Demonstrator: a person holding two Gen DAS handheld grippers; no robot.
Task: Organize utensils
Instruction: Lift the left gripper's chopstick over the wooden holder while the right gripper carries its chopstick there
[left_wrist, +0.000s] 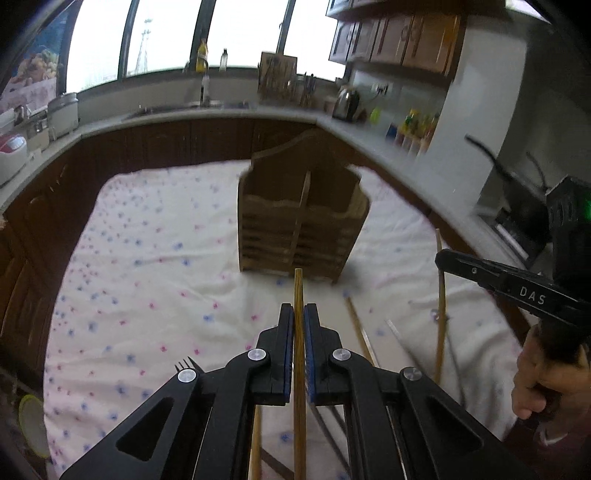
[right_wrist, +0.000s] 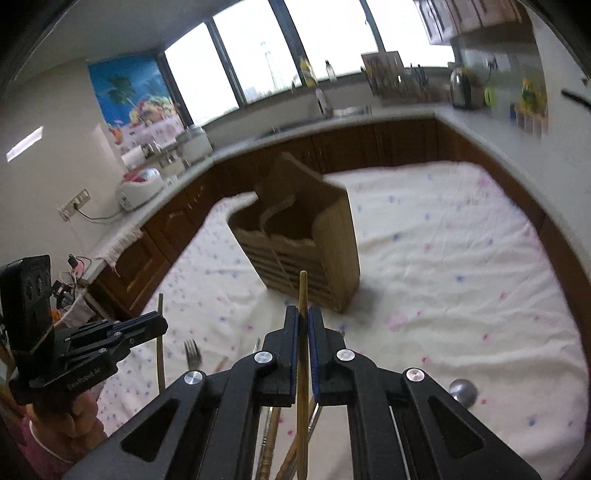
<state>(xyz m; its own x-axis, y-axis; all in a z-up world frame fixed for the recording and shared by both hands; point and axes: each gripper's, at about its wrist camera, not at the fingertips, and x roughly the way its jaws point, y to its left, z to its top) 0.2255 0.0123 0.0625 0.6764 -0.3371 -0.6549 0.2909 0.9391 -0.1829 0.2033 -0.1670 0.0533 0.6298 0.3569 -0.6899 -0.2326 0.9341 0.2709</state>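
A wooden two-compartment utensil holder (left_wrist: 301, 225) stands upright on the floral tablecloth; it also shows in the right wrist view (right_wrist: 306, 254). My left gripper (left_wrist: 299, 317) is shut on a wooden chopstick (left_wrist: 298, 291) that points toward the holder. My right gripper (right_wrist: 303, 321) is shut on another wooden chopstick (right_wrist: 303, 291), also short of the holder. In the left wrist view the right gripper (left_wrist: 443, 258) holds its chopstick (left_wrist: 440, 317) at the right. In the right wrist view the left gripper (right_wrist: 155, 325) is at the left.
Loose chopsticks (left_wrist: 360, 332) and metal utensils lie on the cloth (left_wrist: 147, 258) below the grippers. A fork (right_wrist: 192, 354) and a spoon bowl (right_wrist: 463, 392) lie near the front. Kitchen counters (left_wrist: 221, 110) wrap around the table.
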